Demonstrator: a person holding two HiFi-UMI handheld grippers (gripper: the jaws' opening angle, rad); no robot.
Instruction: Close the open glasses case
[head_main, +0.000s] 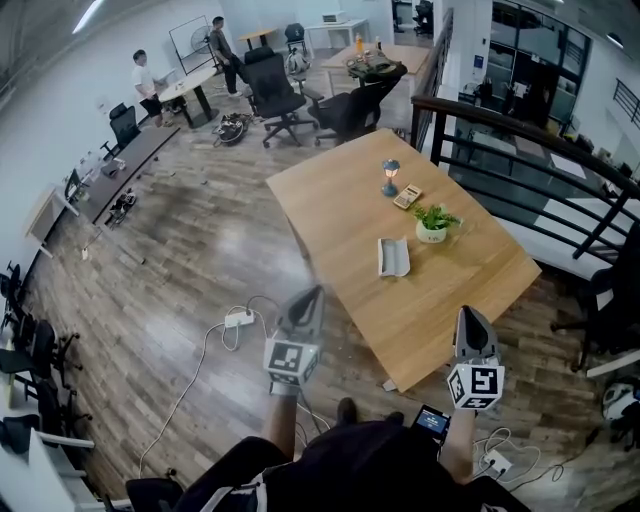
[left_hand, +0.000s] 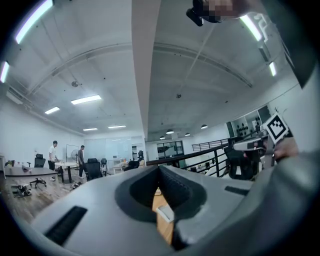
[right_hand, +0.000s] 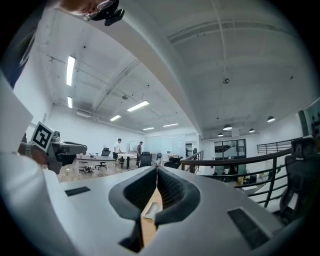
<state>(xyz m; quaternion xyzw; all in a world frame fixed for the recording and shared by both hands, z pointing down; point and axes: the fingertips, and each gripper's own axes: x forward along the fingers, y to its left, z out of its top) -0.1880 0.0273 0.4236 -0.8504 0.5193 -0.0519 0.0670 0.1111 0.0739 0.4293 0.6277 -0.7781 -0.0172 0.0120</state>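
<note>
While the open glasses case (head_main: 393, 257) lies on the wooden table (head_main: 330, 190), near the potted plant (head_main: 435, 222) with a calculator (head_main: 407, 197) beyond it, both grippers hang well apart from it. The left gripper (head_main: 309, 296) is off the table's edge, jaws together, empty. The right gripper (head_main: 470, 315) is above the near corner, jaws together on nothing.

A plant (head_main: 434, 222) is sitting near the tabletop's (head_main: 340, 200) right edge, with a calculator (head_main: 407, 197) and a small blue lamp (head_main: 390, 177) just beyond it. A power strip (head_main: 239, 318) is lying on the floor (head_main: 200, 230) to the left. Black chairs (head_main: 272, 90) are standing far off, two people (head_main: 145, 80) are lingering at a far-left desk (head_main: 190, 85), and a railing (head_main: 520, 130) is running along the right.
</note>
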